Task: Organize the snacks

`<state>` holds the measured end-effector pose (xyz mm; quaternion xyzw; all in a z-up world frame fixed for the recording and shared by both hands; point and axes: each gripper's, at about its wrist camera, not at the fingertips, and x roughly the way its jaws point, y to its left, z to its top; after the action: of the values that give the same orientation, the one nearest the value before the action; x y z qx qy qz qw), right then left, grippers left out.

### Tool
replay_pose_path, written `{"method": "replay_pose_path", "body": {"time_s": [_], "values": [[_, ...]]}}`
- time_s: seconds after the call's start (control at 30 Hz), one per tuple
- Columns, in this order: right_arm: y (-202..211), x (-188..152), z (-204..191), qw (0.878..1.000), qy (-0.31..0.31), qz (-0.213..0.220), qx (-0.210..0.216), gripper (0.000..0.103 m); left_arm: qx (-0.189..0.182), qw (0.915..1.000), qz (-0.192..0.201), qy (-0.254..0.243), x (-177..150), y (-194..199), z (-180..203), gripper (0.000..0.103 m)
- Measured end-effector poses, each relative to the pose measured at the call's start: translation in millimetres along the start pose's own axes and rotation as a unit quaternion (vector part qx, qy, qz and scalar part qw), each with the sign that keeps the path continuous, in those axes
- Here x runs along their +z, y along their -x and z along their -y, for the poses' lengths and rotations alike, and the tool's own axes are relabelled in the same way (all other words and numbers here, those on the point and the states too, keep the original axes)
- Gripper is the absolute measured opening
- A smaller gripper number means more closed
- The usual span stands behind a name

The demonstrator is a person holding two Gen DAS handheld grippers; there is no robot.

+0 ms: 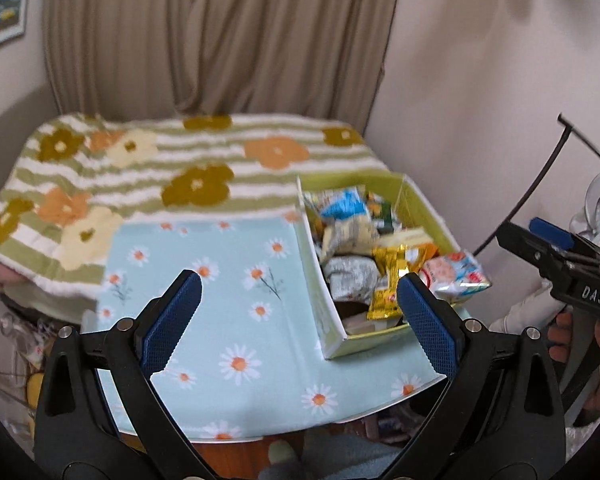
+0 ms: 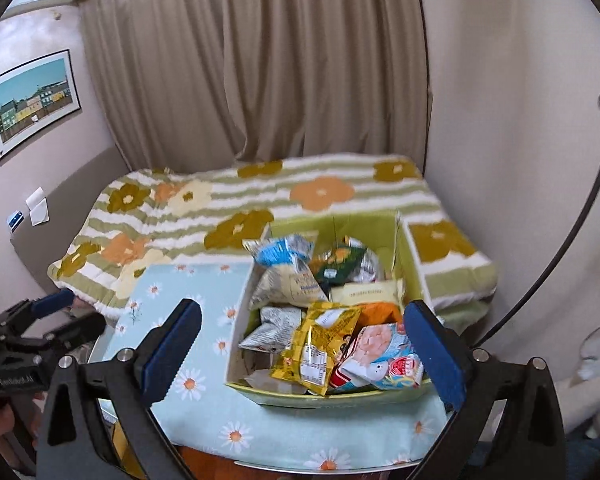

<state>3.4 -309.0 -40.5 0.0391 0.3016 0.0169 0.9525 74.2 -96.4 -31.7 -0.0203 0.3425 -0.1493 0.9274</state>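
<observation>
A green cardboard box [image 1: 364, 346] [image 2: 340, 398] full of snack packets stands on the right of a small table with a blue daisy cloth [image 1: 228, 320] [image 2: 204, 400]. On top lie a yellow packet [image 1: 388, 288] [image 2: 316, 344], a pink and blue packet [image 1: 456, 276] [image 2: 376, 356] and a silver packet [image 2: 272, 328]. My left gripper [image 1: 300, 320] is open and empty above the cloth, just left of the box. My right gripper [image 2: 300, 352] is open and empty, hovering over the box's near end; it also shows in the left wrist view [image 1: 556, 248].
A bed with a green striped flower blanket [image 1: 172, 168] [image 2: 300, 196] lies behind the table. Beige curtains [image 2: 280, 60] hang at the back. A wall [image 2: 520, 160] and a black curved stand [image 2: 560, 260] are on the right. Clutter [image 1: 16, 340] sits left of the table.
</observation>
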Motion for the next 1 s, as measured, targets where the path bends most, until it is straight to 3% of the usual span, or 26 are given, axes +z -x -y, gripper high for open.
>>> {"method": "replay_pose_path", "body": {"time_s": [0.17, 0.3, 0.57, 1.0], "values": [[38.0, -10.1, -23.0, 0.999, 0.019, 0.042, -0.019, 0.101, 0.062, 0.9955, 0.070, -0.015, -12.4, 56.1, -3.4, 0.103], [54.4, -26.2, -33.4, 0.997, 0.027, 0.058, -0.031, 0.101, 0.079, 0.9933, 0.084, -0.009, -28.3, 81.6, -10.9, 0.103], [69.0, -48.8, -42.5, 0.997, 0.017, 0.067, -0.039, 0.101, 0.081, 0.9913, 0.104, 0.000, -56.2, 109.2, -16.1, 0.103], [75.9, -53.0, -44.9, 0.996, 0.013, 0.070, -0.049, 0.101, 0.068, 0.9919, 0.107, -0.003, -60.9, 113.0, -8.3, 0.103]]}}
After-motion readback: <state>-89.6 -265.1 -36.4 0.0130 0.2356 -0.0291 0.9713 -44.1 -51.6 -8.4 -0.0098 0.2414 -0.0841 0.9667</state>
